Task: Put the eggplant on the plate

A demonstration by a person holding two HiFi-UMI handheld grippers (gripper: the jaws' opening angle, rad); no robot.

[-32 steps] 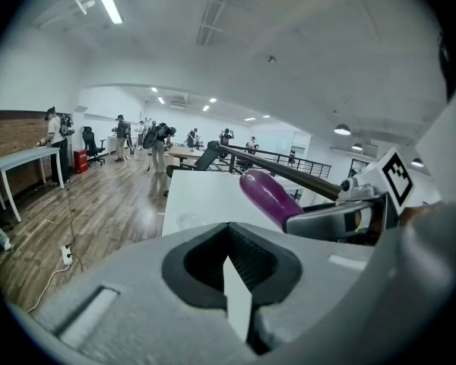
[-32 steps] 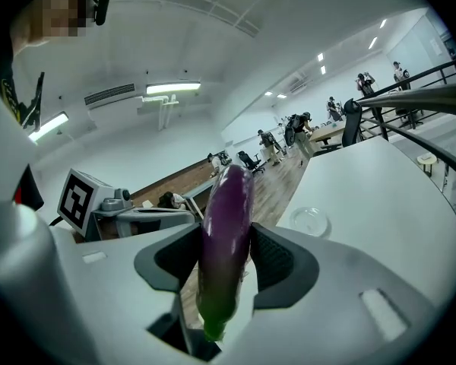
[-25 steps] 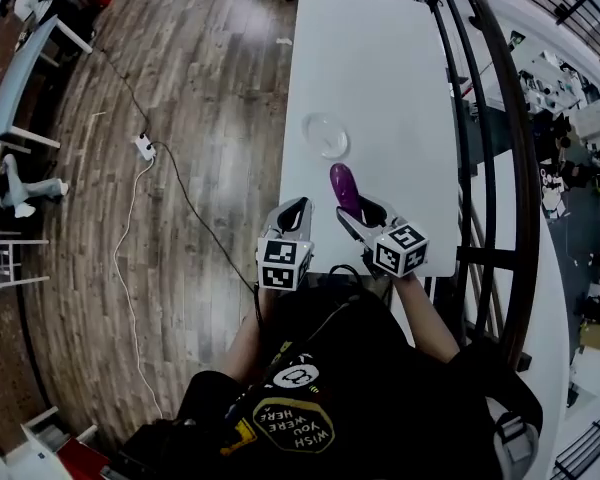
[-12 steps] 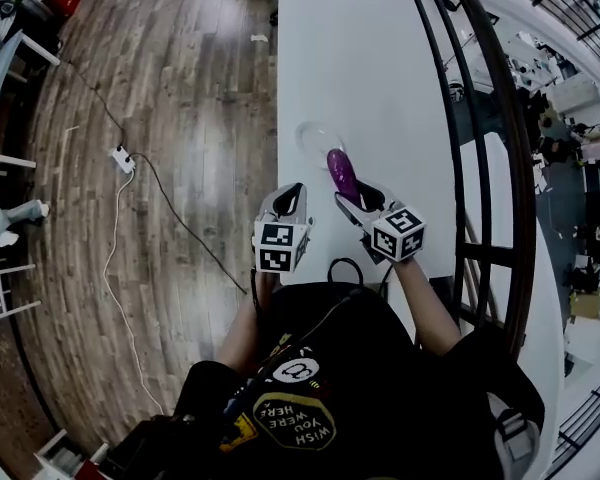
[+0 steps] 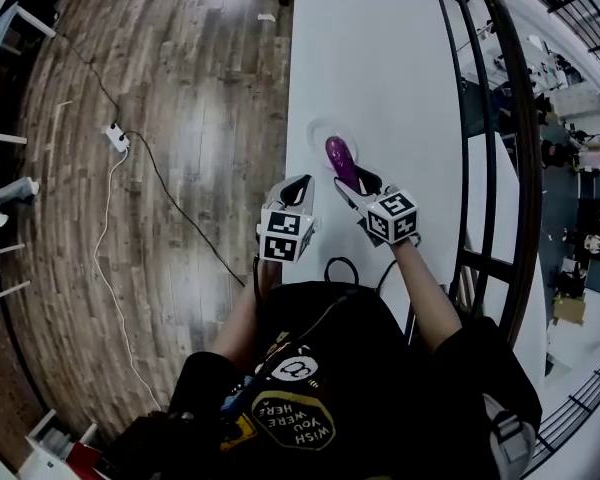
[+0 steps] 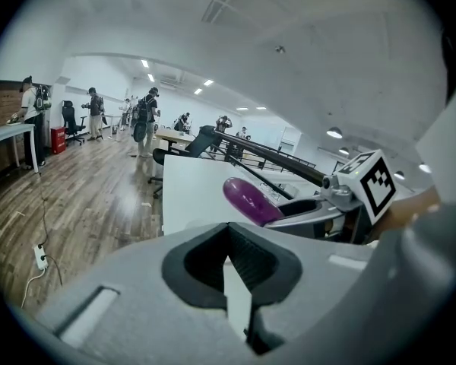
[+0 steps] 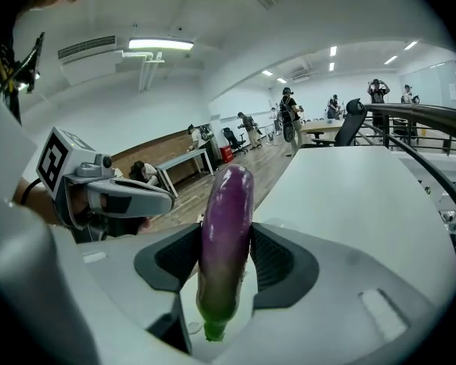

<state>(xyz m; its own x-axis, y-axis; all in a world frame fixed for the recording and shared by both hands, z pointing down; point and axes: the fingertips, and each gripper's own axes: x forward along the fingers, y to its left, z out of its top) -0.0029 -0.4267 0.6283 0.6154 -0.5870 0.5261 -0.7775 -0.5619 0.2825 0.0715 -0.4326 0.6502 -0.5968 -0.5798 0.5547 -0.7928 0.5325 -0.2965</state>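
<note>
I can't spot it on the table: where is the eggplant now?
Head view, centre: the eggplant is gripped in the right gripper, its tip reaching the near edge of the plate.

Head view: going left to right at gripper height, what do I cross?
Power strip → left gripper → eggplant → black railing.
</note>
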